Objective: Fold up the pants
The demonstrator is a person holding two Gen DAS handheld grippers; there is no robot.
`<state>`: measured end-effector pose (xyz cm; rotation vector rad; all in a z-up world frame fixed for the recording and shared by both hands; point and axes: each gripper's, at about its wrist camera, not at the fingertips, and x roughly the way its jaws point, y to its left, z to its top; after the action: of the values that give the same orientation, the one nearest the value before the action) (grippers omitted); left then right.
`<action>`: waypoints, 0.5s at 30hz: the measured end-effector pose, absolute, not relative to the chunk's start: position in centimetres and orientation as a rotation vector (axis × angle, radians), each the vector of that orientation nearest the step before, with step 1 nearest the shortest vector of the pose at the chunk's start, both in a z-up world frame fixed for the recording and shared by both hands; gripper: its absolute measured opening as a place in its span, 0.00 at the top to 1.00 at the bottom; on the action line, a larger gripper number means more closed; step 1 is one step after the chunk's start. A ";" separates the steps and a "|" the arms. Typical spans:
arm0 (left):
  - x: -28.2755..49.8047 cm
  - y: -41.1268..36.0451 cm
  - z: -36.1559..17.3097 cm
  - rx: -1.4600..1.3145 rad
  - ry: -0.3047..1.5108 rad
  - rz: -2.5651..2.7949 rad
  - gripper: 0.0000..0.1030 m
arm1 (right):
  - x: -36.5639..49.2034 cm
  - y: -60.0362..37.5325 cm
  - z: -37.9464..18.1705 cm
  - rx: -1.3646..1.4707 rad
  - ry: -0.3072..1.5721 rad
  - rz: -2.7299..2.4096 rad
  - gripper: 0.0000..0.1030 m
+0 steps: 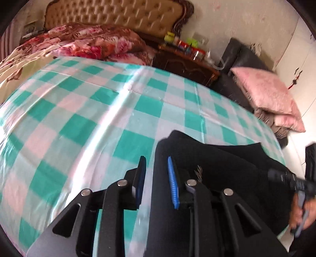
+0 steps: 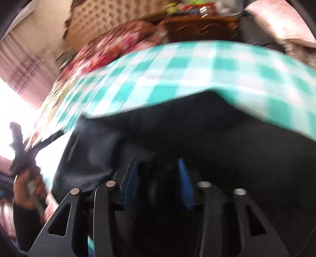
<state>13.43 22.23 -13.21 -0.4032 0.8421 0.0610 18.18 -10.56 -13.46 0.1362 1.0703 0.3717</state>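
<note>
Black pants (image 1: 217,164) lie on the green, pink and white checked bed cover (image 1: 88,110), at the lower right of the left wrist view. My left gripper (image 1: 157,160) is open over the pants' left edge, its blue pads apart, with nothing between them. In the blurred right wrist view the pants (image 2: 177,126) fill the lower half. My right gripper (image 2: 159,164) is open just above the dark cloth. The right gripper's handle and the hand holding it show in the left wrist view (image 1: 296,183). The left gripper's handle shows at the left of the right wrist view (image 2: 19,154).
A floral quilt (image 1: 79,41) is heaped at the head of the bed under a tufted headboard (image 1: 118,15). A wooden nightstand (image 1: 185,65) with bottles stands beside it. A pink pillow (image 1: 266,93) lies on a dark sofa at the right.
</note>
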 end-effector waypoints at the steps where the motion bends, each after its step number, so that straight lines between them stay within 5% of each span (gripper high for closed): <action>1: 12.3 22.1 -12.9 -0.405 0.822 0.044 0.78 | 18.4 -11.3 -13.0 0.155 1.060 0.363 0.57; 5: 8.5 21.5 -12.8 -0.419 0.799 0.002 0.70 | 18.9 -12.2 -12.9 0.234 1.094 0.429 0.57; 10: 6.5 23.6 -14.1 -0.638 0.799 -0.056 0.36 | 19.2 -10.7 -15.7 0.317 1.204 0.511 0.50; 15: 5.2 24.3 -15.6 -0.719 0.875 -0.069 0.28 | 19.2 -9.5 -16.6 0.344 1.231 0.531 0.50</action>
<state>5.19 24.34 -15.58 -0.7185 0.8751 -0.0691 19.24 -9.54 -16.57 0.3437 1.2312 0.5314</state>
